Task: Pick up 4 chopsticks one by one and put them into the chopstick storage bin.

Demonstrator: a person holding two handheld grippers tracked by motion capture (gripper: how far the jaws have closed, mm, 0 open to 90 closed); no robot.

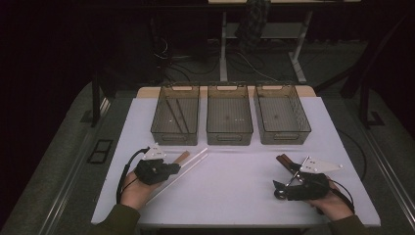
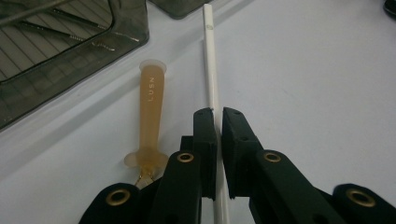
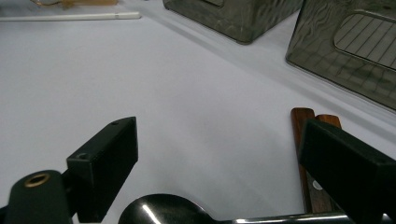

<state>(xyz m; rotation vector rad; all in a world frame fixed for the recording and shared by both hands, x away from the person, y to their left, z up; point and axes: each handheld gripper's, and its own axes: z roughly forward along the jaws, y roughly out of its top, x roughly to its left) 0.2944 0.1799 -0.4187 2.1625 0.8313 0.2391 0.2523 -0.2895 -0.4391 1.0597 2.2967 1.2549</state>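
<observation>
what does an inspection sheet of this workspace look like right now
surface: white table, mostly bare
job's things: white stick clamped in left gripper; amber tube lying beside it
clutter: spoon and wooden-handled utensils by right gripper, jaws open
bins: three grey bins in a row; left one holds thin rods
cables: black cable from left gripper
surroundings: dark room, desk legs and floor wires behind

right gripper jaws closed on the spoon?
No. In the right gripper view the right gripper stands with its jaws wide apart, and the metal spoon lies on the white table between them, ungripped.
</observation>
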